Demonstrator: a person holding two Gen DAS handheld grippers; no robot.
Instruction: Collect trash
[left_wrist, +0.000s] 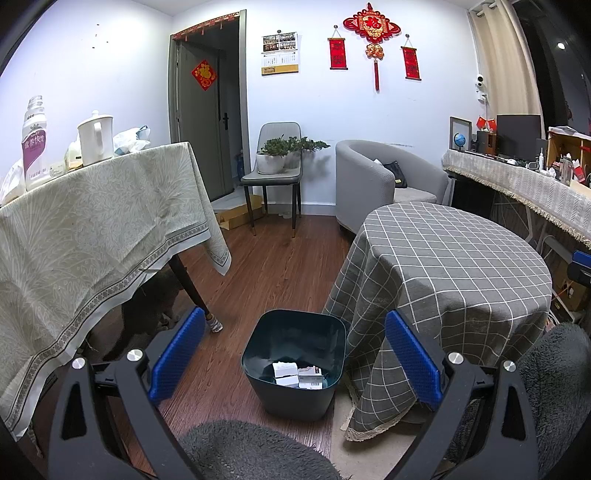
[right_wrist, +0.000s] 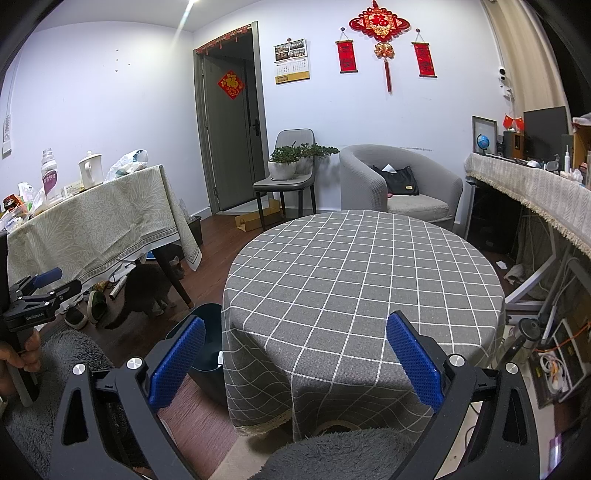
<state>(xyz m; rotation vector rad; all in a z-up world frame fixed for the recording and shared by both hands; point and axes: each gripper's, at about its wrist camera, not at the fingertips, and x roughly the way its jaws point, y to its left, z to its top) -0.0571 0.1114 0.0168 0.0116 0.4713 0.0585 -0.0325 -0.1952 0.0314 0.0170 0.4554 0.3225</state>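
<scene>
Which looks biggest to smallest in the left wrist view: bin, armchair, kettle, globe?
1. Armchair and bin: alike in apparent size; the bin is far nearer the camera, so unranked.
2. Kettle.
3. Globe.

both wrist views face the far wall; left looks down on the bin (left_wrist: 295, 363), right over the round table (right_wrist: 364, 273).

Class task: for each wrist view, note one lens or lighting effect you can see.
Left wrist view: fisheye bends the door frame and darkens the corners; the bin is sharp between the open left gripper. Right wrist view: a ceiling light smears into a bright streak; the round table bulges beyond the open right gripper.
</scene>
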